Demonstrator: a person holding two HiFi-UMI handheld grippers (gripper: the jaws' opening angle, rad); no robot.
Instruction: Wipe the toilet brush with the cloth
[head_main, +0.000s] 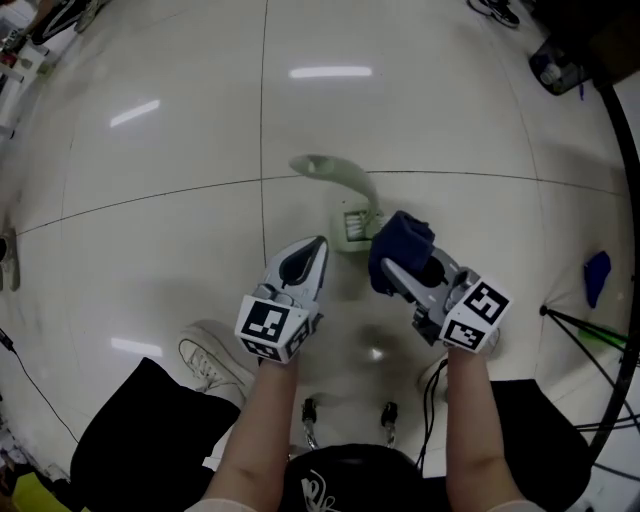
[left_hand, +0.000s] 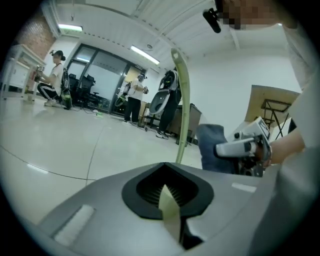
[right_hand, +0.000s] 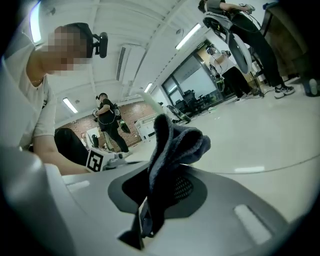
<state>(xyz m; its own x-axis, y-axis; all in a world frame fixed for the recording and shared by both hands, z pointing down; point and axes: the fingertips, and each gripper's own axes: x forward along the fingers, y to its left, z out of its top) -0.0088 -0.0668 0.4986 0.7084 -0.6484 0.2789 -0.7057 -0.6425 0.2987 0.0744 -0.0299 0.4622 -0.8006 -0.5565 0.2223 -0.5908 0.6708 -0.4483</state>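
Observation:
The pale green toilet brush (head_main: 345, 185) is held off the white floor, its white bristle head (head_main: 352, 228) just past my left gripper (head_main: 312, 250). In the left gripper view its thin handle (left_hand: 182, 100) rises from the jaws, which are shut on its flat lower end. My right gripper (head_main: 395, 270) is shut on a dark blue cloth (head_main: 402, 243), which is bunched up right beside the bristle head. The cloth (right_hand: 172, 145) sticks up out of the right gripper's jaws. It also shows in the left gripper view, as the cloth (left_hand: 212, 147) to the right of the handle.
The person's white shoe (head_main: 210, 362) stands on the tiled floor below my left gripper. Thin tripod legs (head_main: 590, 330) and a small blue object (head_main: 597, 275) are at the right. People and office chairs (left_hand: 167, 102) stand far off in the room.

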